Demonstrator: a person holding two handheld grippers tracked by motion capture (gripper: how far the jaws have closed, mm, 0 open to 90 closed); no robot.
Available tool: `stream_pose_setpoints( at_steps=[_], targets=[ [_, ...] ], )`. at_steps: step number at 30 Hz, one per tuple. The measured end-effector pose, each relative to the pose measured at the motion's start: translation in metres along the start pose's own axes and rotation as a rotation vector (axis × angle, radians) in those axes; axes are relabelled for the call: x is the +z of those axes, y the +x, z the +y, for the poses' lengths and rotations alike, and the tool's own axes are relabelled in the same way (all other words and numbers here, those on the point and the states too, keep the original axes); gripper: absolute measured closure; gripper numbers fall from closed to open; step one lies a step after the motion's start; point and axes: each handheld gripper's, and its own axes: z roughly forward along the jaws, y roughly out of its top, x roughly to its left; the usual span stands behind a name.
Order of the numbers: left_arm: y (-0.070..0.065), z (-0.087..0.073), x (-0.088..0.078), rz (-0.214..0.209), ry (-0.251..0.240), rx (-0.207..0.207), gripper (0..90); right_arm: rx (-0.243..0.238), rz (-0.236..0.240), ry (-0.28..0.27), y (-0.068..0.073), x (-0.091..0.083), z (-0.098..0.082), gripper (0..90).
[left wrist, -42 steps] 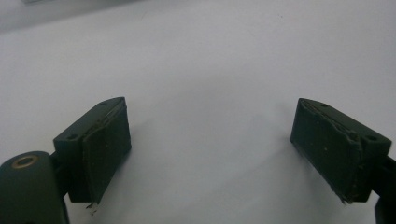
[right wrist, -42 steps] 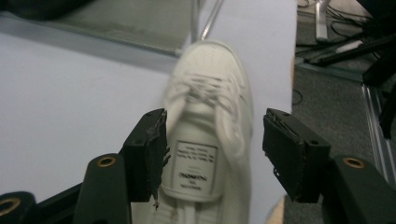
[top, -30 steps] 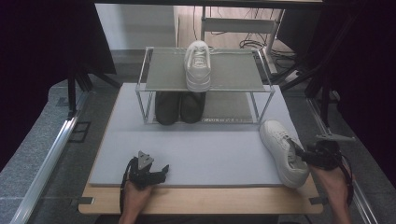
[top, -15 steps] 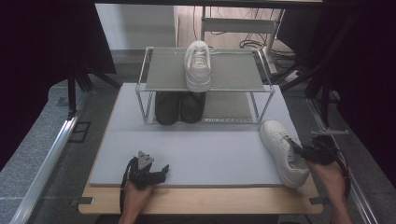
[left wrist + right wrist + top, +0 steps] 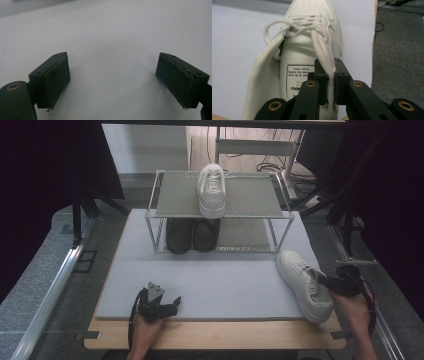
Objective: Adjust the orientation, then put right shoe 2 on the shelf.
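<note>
Left side: we are resting the left gripper point(image 5: 167, 306) on the grey mat point(image 5: 220, 285) near its front edge, jaws spread wide with nothing between them, as the left gripper view shows over bare mat point(image 5: 110, 37).

Centre: the wire rack point(image 5: 220, 215) is standing at the back of the mat. One white shoe point(image 5: 211, 190) is already sitting on its top shelf, toe pointing away from us; a pair of dark shoes point(image 5: 192, 234) is sitting on the lower level. We judge the work about half done: the second white shoe is not yet up there.

Right side: we are holding that shoe point(image 5: 304, 284) at the mat's right front corner. The right gripper point(image 5: 331, 82) has just been closing, and its jaws are now pinching the rim of the shoe's opening by the heel.

Left to do, we judge: lifting and setting it beside its mate. The shelf space right of the first shoe is looking free; the rack's front posts are the only thing near the path.
</note>
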Motion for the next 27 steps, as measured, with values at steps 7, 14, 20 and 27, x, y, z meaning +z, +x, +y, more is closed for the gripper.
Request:
stream_pose_setpoints(
  at_steps=[7,14,20,27],
  targets=[
    [0.0,0.0,0.0,0.0,0.0,0.0,11.9,0.01,0.056,-0.006,0.004,-0.007,0.002,84.4],
    [0.0,0.0,0.0,0.0,0.0,0.0,11.9,-0.011,0.106,-0.013,0.017,-0.011,0.01,84.5],
    [0.0,0.0,0.0,0.0,0.0,0.0,11.9,-0.033,0.173,-0.013,0.031,-0.008,0.018,84.5],
    [0.0,0.0,0.0,0.0,0.0,0.0,11.8,-0.062,0.227,-0.003,0.051,0.003,0.027,84.4]
  ],
)
